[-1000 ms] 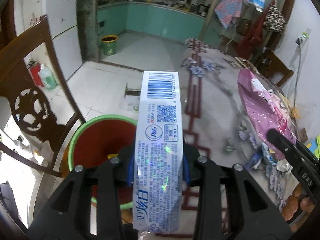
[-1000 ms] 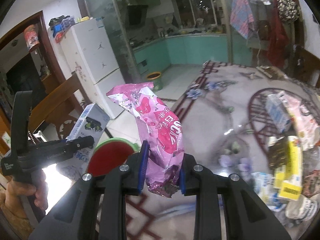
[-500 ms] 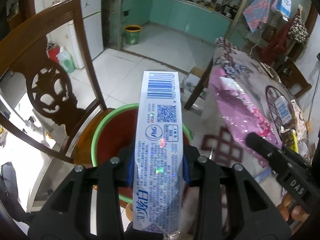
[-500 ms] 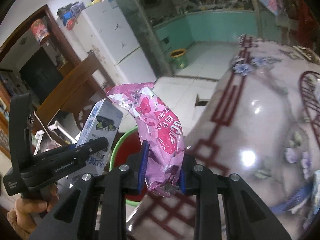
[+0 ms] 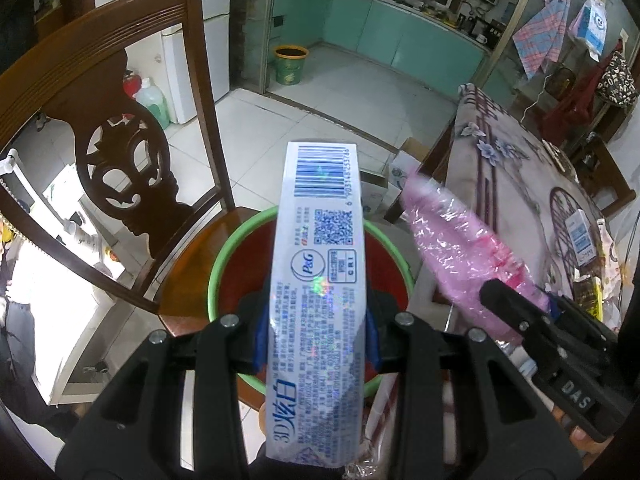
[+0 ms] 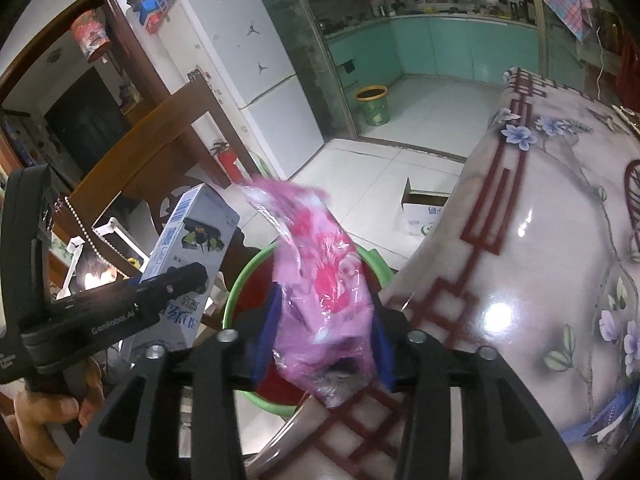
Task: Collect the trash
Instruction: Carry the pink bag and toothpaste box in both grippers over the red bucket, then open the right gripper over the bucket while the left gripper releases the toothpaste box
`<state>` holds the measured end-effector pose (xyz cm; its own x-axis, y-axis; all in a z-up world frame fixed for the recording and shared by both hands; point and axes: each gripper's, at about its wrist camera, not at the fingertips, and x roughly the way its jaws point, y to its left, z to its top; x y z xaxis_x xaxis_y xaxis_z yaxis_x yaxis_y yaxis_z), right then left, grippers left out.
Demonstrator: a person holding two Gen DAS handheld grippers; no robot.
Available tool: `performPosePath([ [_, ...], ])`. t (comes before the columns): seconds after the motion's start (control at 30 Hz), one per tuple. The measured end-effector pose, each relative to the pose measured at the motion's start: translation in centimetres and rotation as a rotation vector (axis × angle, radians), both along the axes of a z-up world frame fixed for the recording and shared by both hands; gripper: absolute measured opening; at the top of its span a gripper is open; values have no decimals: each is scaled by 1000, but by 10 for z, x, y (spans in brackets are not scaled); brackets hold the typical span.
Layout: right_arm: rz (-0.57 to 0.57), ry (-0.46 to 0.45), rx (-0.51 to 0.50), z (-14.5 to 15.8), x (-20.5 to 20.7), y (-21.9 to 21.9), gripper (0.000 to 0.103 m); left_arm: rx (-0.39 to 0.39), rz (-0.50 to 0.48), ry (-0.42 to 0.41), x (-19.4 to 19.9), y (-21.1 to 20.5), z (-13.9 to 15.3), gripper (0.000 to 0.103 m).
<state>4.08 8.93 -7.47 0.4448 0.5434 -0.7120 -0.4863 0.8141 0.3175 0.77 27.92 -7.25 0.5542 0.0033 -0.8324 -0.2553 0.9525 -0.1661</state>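
My left gripper (image 5: 316, 332) is shut on a long white toothpaste box (image 5: 320, 280) and holds it over a red bin with a green rim (image 5: 236, 264) that stands on a wooden chair seat. The box also shows in the right wrist view (image 6: 192, 256). My right gripper (image 6: 324, 340) is shut on a pink plastic wrapper (image 6: 320, 292), held above the same bin (image 6: 240, 284) at the table's edge. In the left wrist view the wrapper (image 5: 460, 248) and right gripper (image 5: 540, 312) sit just right of the bin.
A carved wooden chair back (image 5: 120, 140) rises left of the bin. The flowered table (image 6: 540, 280) lies to the right, with more packets at its far side (image 5: 580, 236). A cardboard box (image 6: 424, 212) and a green bucket (image 5: 290, 64) stand on the tiled floor.
Both grippers have moved left off the table with their loads. They now hang over the red bin on the chair, and the wrapper is blurred with motion.
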Motion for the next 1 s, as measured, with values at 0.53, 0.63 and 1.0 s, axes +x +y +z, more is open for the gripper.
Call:
performPosePath([
  [0.53,-160,-115,-6,37,-31,-104,72,27,-8,16,5,-15,2,35],
  [0.63,-189,-119,-17,39,-40,-129,72,41,-11,19,7,-22,3,35],
  [1.0,-289,-188,-97,57,-75,-220,75,94,37,13,13,-43,10,80],
])
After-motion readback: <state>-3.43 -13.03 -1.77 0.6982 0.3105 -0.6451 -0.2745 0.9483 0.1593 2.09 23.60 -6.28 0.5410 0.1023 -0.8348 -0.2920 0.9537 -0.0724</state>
